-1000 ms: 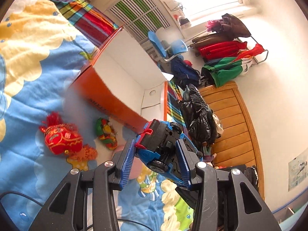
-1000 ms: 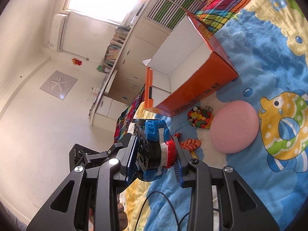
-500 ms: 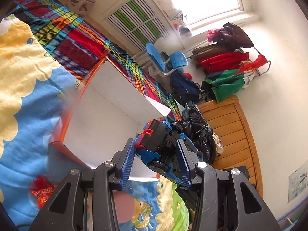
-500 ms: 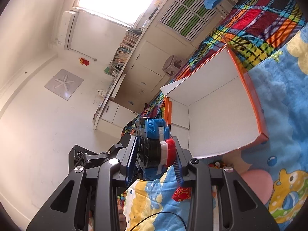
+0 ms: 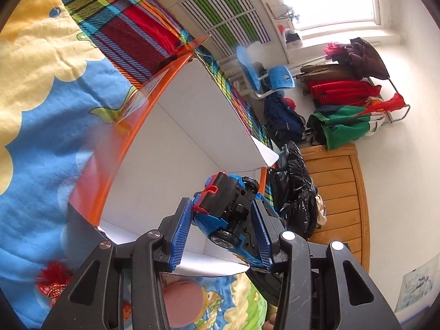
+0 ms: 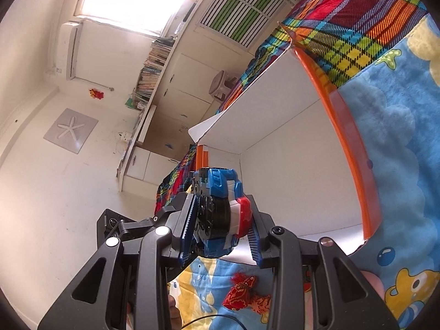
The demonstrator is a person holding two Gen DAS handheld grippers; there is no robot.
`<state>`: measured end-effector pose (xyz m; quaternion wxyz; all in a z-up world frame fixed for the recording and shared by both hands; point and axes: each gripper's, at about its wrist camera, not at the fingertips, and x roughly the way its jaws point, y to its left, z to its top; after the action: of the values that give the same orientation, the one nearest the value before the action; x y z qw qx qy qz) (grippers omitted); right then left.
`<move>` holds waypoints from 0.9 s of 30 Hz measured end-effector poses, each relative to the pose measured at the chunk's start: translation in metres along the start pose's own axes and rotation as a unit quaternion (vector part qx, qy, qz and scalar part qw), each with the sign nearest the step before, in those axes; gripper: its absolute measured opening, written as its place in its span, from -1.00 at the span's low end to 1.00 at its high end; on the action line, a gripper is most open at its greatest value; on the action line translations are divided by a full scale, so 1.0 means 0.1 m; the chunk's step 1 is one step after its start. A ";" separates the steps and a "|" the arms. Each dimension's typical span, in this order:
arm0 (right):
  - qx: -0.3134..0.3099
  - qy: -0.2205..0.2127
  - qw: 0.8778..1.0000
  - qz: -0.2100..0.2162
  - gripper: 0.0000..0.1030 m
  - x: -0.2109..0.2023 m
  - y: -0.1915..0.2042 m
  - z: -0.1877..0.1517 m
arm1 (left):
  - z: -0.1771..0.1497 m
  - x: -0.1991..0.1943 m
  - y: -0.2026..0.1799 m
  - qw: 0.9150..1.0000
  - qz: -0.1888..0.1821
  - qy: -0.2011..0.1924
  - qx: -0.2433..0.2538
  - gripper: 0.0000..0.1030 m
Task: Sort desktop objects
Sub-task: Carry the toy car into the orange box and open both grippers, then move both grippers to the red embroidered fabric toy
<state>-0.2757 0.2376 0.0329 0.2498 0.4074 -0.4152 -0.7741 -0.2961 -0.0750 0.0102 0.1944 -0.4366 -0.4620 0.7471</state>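
A blue toy car (image 5: 228, 214) with black wheels and red trim is clamped between the ribbed blue pads of my left gripper (image 5: 221, 206), underside up. In the right wrist view my right gripper (image 6: 221, 200) is shut on a blue toy car (image 6: 217, 220) too, with a wheel and a red-and-white end showing. Another gripper's black body (image 6: 118, 222) reaches in from the left there, so both seem to grip one toy. The toy hangs over the near edge of an open box (image 5: 176, 137), orange outside and white inside (image 6: 288, 151), with nothing visible in it.
The box lies on a blue cartoon blanket (image 5: 33, 151) over a plaid cover. A pink disc (image 5: 181, 297) and a red tasselled toy (image 6: 244, 294) lie below the grippers. Beyond the bed are a wooden footboard (image 5: 338, 187), a black bag (image 5: 294, 181) and a blue chair (image 5: 264, 77).
Both grippers have carried the toy car forward to the box, which now fills the middle of both views. The pink disc and red toy have slid to the bottom edge.
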 end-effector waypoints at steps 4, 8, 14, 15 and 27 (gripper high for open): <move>0.008 0.014 1.000 -0.007 -0.23 0.02 -0.08 0.00 | 0.00 0.05 0.00 1.000 -0.008 0.019 0.003 -0.05; -0.003 0.024 0.999 -0.023 -0.03 0.02 -0.10 0.00 | -0.01 0.06 -0.09 0.998 0.021 0.035 0.037 0.07; -0.052 0.005 0.996 -0.072 0.96 -0.13 0.07 0.07 | 0.05 -0.12 -0.35 0.996 0.026 0.031 0.077 0.23; -0.047 0.005 0.996 -0.075 0.96 -0.17 0.10 0.09 | 0.05 -0.17 -0.43 0.995 0.028 0.033 0.089 0.23; -0.390 0.114 0.907 -0.110 0.96 -0.68 1.09 -0.45 | -0.81 -0.79 -0.81 0.880 0.184 0.141 0.415 0.23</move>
<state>-0.1953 0.2093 0.1393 0.3471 0.4061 -0.0017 -0.8453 -0.1948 -0.0472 0.1015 0.2803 -0.4939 0.0110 0.8230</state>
